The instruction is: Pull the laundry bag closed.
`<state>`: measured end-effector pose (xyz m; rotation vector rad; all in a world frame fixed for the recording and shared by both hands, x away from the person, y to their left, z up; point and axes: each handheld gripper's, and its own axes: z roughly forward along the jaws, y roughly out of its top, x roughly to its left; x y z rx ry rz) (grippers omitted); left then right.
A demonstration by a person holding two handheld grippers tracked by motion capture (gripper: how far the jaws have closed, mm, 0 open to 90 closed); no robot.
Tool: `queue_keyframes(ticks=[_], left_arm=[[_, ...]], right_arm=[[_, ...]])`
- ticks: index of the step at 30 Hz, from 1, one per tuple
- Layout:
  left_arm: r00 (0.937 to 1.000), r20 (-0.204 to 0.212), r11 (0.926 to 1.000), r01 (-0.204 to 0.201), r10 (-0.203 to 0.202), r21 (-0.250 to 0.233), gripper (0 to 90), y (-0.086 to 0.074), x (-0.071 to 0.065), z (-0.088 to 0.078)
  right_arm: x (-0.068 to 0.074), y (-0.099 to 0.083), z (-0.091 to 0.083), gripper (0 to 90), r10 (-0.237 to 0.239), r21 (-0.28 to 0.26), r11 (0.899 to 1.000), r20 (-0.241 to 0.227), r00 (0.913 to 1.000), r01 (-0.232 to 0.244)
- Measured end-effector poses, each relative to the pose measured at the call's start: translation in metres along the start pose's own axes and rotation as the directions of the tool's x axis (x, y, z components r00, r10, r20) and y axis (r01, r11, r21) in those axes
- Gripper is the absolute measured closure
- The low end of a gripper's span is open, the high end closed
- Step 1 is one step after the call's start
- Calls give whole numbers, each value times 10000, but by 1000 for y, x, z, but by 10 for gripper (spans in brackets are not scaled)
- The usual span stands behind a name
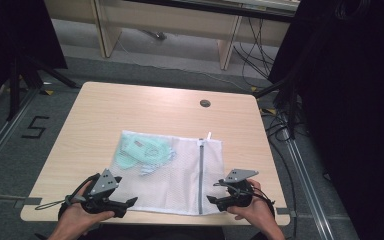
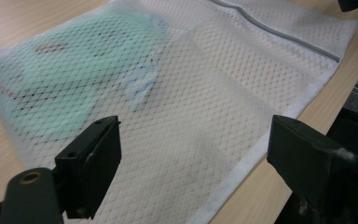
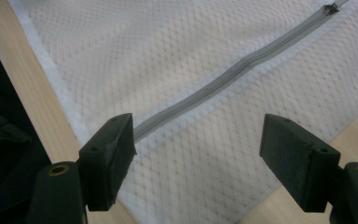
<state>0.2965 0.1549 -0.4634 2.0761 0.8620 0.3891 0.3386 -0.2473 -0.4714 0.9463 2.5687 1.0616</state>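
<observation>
While both claws gape, mesh bag (image 1: pixel 180 175) overhangs table (image 1: pixel 105 110) edge.

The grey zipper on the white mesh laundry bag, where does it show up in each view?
High view: grey zipper runs up the bag's right part, left of the right gripper.
Left gripper view: top right, slanting.
Right gripper view: diagonal, centre to top right.
Shared landmark: white mesh laundry bag.

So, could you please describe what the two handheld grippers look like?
Both are black. The left gripper and the right gripper each carry a grey three-cornered plate with small holes on top. A thin dark cable loops out from each across the table. Up close, the jaws are blocky black pads, worn pale at the edges, bolted to rounded black arms. No sleeves show at the wrists.
</observation>
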Motion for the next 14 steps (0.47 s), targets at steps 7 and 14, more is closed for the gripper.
queue_keyframes(ticks=[7,14], left_arm=[[9999,-86,10000,81,-81,-2,171,-1,2,1],[9999,-48,9999,114,-114,25,171,-2,3,5]], right_arm=[[3,-3,-1,257,95,188,9998,102,9999,-97],[2,-3,-1,257,-116,372,9992,-2,9999,116]])
